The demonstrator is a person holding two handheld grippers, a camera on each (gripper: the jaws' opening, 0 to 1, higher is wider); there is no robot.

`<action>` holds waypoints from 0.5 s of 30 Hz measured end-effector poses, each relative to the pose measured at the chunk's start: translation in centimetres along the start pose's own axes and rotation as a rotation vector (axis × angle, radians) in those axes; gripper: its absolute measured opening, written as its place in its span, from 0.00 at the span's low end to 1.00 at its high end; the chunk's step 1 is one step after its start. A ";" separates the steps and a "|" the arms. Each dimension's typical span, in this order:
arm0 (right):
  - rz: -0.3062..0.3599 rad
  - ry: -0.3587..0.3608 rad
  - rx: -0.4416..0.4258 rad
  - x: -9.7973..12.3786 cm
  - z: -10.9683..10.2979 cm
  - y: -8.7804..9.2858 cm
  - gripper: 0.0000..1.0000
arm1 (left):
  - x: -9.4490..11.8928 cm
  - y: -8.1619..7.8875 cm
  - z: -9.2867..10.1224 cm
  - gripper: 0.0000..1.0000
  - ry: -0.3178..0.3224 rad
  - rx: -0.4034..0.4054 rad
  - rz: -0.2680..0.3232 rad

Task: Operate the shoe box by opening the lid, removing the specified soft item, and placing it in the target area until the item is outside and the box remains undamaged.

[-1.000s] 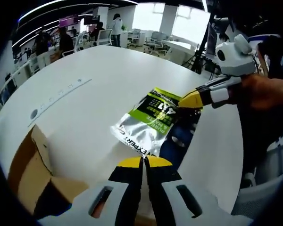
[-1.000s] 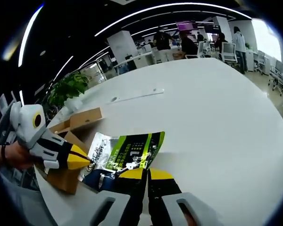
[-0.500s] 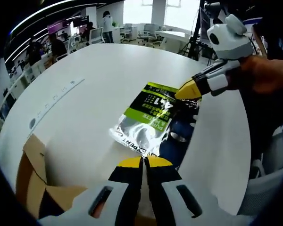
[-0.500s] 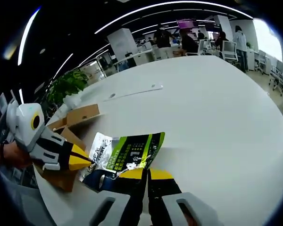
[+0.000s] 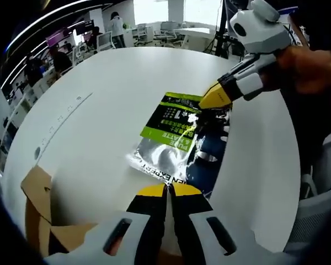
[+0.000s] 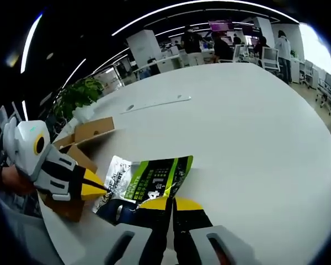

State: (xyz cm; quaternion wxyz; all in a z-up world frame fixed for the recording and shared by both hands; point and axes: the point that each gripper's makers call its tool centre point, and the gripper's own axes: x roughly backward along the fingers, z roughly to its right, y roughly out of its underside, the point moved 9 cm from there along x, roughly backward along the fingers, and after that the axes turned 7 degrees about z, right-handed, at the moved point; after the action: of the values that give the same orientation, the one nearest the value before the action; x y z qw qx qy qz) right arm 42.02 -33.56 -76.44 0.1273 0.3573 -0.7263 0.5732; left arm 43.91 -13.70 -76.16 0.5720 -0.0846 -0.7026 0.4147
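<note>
In the left gripper view, the left hand-held gripper has its yellow-tipped jaws pressed together with nothing between them, just short of the glossy green, silver and dark-blue plastic pouch lying flat on the round white table. The right hand-held gripper enters from the right, its yellow tips clenched on the pouch's far edge, with a person's hand behind it. The brown cardboard shoe box is cut off at the lower left; its lid cannot be made out.

The right gripper view shows the right hand-held gripper from behind, clamped on the pouch, and the left hand-held gripper beside the pouch's silver end. Here the box stands open with flaps raised, partly hidden. A green potted plant stands beyond the table's rim.
</note>
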 end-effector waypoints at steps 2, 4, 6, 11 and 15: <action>-0.009 0.003 0.010 0.0 -0.1 0.1 0.00 | 0.1 0.0 0.0 0.01 0.001 -0.002 -0.002; -0.021 0.005 0.028 0.0 0.0 0.4 0.00 | 0.1 0.0 -0.1 0.01 0.008 -0.006 0.000; -0.030 0.010 0.037 0.0 0.0 0.6 0.00 | 0.1 0.0 -0.1 0.01 0.010 -0.010 0.001; -0.040 0.014 0.029 0.0 0.0 0.8 0.00 | -0.2 0.2 0.1 0.01 0.001 -0.035 -0.012; -0.039 0.018 0.030 -0.1 0.0 0.7 0.00 | -0.3 0.2 0.1 0.02 0.001 -0.053 -0.021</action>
State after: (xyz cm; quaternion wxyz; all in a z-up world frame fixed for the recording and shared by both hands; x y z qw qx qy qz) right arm 41.62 -33.50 -77.05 0.1396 0.3681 -0.7093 0.5847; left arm 43.81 -13.77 -76.50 0.5741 -0.0924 -0.7139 0.3901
